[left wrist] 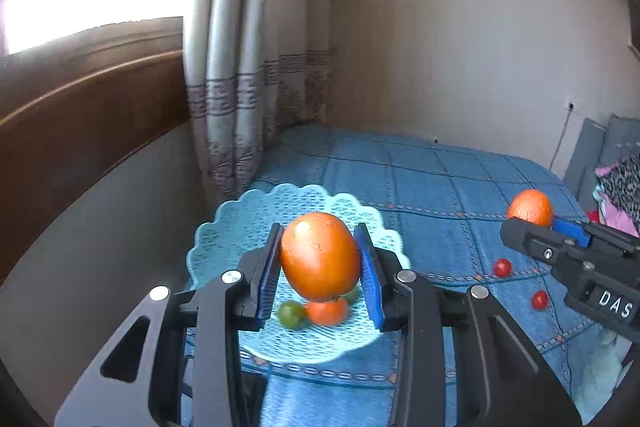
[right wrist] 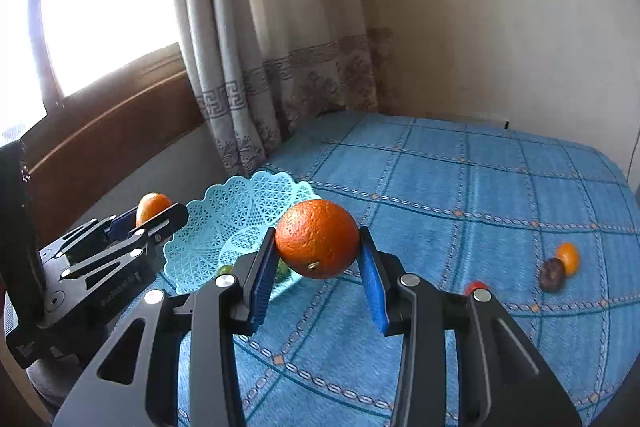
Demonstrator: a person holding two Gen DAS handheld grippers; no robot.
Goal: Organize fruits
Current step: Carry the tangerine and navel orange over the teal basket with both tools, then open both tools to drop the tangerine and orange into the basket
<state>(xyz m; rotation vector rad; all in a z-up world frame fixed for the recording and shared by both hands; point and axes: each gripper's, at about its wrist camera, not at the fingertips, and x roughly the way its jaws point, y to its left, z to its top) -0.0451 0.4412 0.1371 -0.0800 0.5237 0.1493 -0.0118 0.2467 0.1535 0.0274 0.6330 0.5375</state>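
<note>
My left gripper [left wrist: 320,261] is shut on a smooth orange persimmon [left wrist: 320,255] and holds it above the light-blue lattice basket [left wrist: 224,227]. Under it in the basket lie a green fruit [left wrist: 291,314] and a small orange fruit [left wrist: 327,311]. My right gripper [right wrist: 318,251] is shut on a dimpled orange [right wrist: 317,238], held over the blue bedspread just right of the basket [right wrist: 224,211]. In the left wrist view the right gripper [left wrist: 536,223] carries the orange [left wrist: 530,207] at the right. The right wrist view has the left gripper [right wrist: 154,217] with the persimmon [right wrist: 152,205] at the basket's left rim.
Two red cherry tomatoes [left wrist: 502,267] [left wrist: 539,299] lie on the blue checked bedspread [right wrist: 460,187]. A small orange fruit [right wrist: 568,258] and a dark fruit [right wrist: 553,274] lie further right, with a red one [right wrist: 475,286] behind my right finger. Curtain [right wrist: 256,75], wooden sill and wall border the bed.
</note>
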